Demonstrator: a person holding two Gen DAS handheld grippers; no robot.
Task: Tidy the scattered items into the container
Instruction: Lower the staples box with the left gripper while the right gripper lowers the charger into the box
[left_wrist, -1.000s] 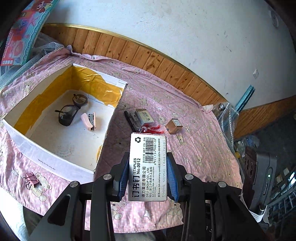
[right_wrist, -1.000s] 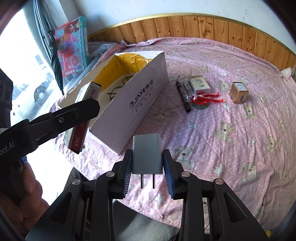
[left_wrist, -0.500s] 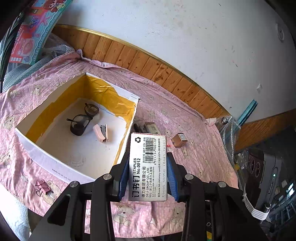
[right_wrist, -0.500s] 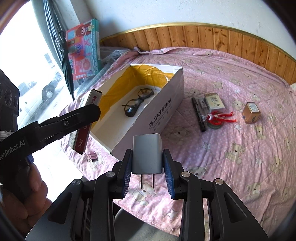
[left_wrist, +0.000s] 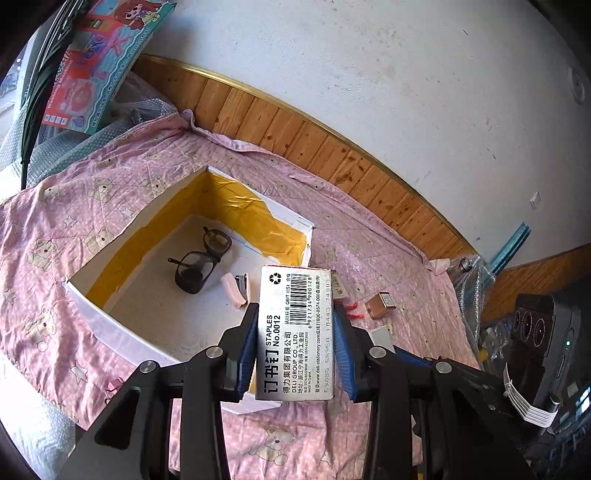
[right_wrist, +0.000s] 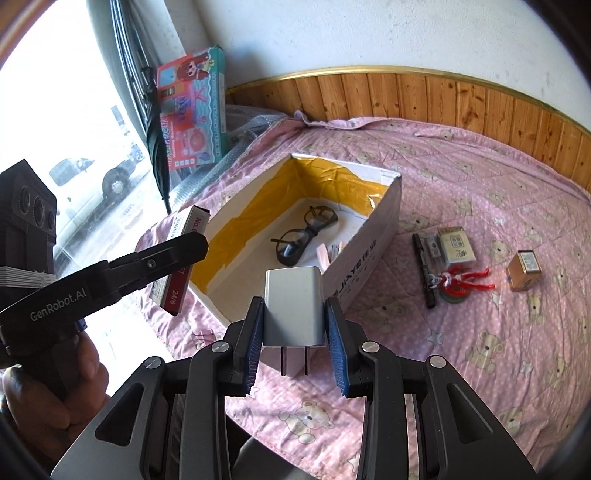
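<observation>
Your left gripper (left_wrist: 295, 343) clamps the staples box (left_wrist: 295, 332) above the container (left_wrist: 122, 332) (glasses (left_wrist: 201, 262) inside). Your right gripper (right_wrist: 295, 328) grips the charger (right_wrist: 294, 308).

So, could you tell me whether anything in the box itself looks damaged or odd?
Yes: the yellow tape lining on the inner walls of the white cardboard box is torn and ragged along its far edge, leaving bare white card. The glasses and pink stapler inside look intact.
</observation>
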